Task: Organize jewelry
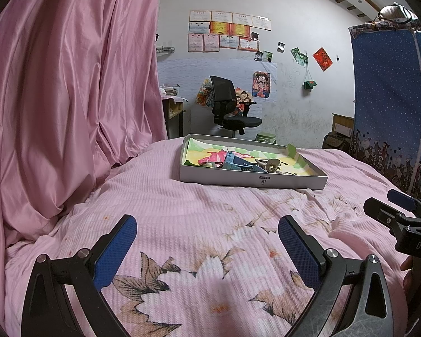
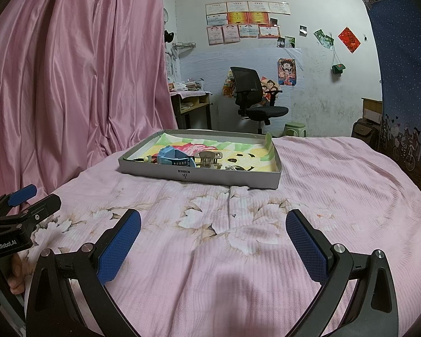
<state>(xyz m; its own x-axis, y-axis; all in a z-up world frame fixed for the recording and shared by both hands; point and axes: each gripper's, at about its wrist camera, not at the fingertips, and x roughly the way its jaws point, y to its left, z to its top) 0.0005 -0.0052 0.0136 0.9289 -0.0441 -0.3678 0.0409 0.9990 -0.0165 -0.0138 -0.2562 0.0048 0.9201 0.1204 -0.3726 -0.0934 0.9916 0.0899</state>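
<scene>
Pink ribbed bedspread (image 2: 336, 196) with a faded flower print, spread flat across the bed. Grey shallow cardboard box (image 2: 199, 175), lined with a colourful printed sheet, set on the bedspread well ahead of both grippers. Inside the box, grouped toward its left and middle: blue watch (image 2: 175, 158), beige claw hair clip (image 2: 209, 159) just to its right, small pale round-headed piece (image 2: 146, 158) at the left, several small dark items (image 2: 238, 160) scattered to the right; too small to identify. Left gripper (image 1: 207, 245) held low over the bedspread, blue-padded fingers (image 1: 113, 252) spread wide, nothing between them. Right gripper (image 2: 213, 237) likewise low over the bedspread, fingers (image 2: 307, 248) spread wide, nothing held. Both well short of the box. Each gripper visible at the edge of the other's view, with part of a hand (image 2: 12, 273) on the handle. Pink satin curtain (image 1: 70, 98) hanging at the left. Black office chair (image 2: 252, 98) against the far wall, beneath rows of certificates (image 2: 244, 21). Blue dotted fabric (image 1: 390, 106) at the right.
</scene>
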